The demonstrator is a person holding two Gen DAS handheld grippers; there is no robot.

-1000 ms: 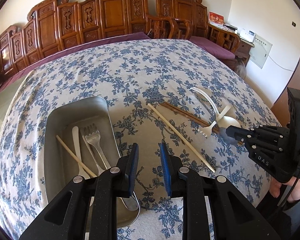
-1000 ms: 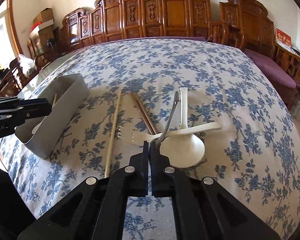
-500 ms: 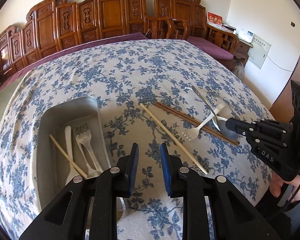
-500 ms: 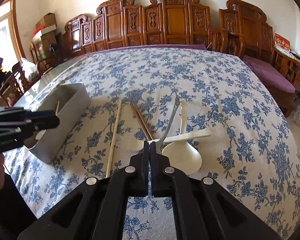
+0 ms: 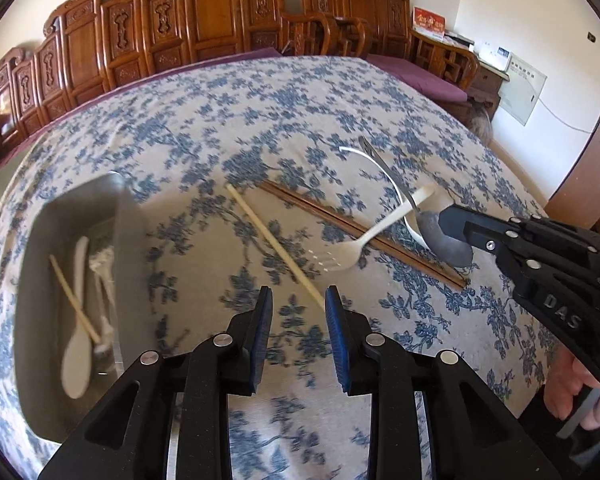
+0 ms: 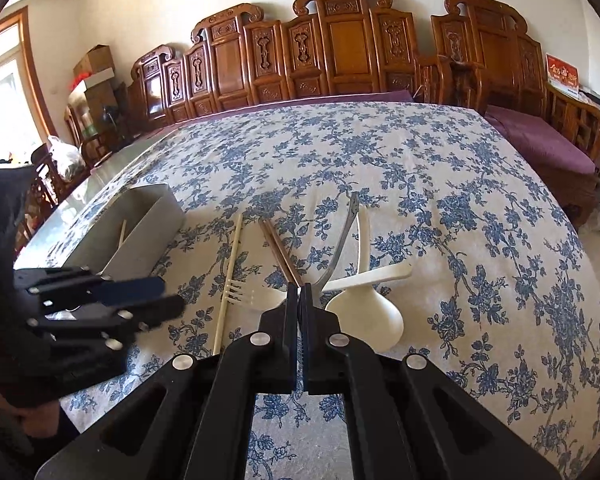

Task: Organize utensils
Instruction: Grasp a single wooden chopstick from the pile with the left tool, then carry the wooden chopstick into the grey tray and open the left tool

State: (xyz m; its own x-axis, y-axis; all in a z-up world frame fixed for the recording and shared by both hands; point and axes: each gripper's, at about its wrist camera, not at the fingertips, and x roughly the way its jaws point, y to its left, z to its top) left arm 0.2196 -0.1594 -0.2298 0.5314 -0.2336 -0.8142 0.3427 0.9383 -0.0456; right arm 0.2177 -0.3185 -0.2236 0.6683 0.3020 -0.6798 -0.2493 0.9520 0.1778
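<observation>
My right gripper [image 6: 299,294] is shut on the bowl of a metal spoon [image 6: 342,240], lifted above the table; it shows at the right of the left wrist view [image 5: 446,236]. Under it lie a white plastic fork [image 5: 364,240], a white plastic spoon [image 6: 366,312], dark wooden chopsticks [image 5: 352,226] and one pale chopstick [image 5: 276,246]. My left gripper [image 5: 298,300] is open and empty above the cloth, near the pale chopstick's end. The metal tray [image 5: 32,264] at the left holds a white spoon, a fork and a chopstick.
The table has a blue floral cloth [image 5: 260,120]. Carved wooden chairs [image 5: 204,28] line its far side. The tray also shows at the left of the right wrist view [image 6: 148,224]. A purple-cushioned bench [image 6: 540,140] stands at the right.
My right gripper has lifted the metal spoon off the pile. My left gripper has moved right, away from the tray, toward the loose utensils.
</observation>
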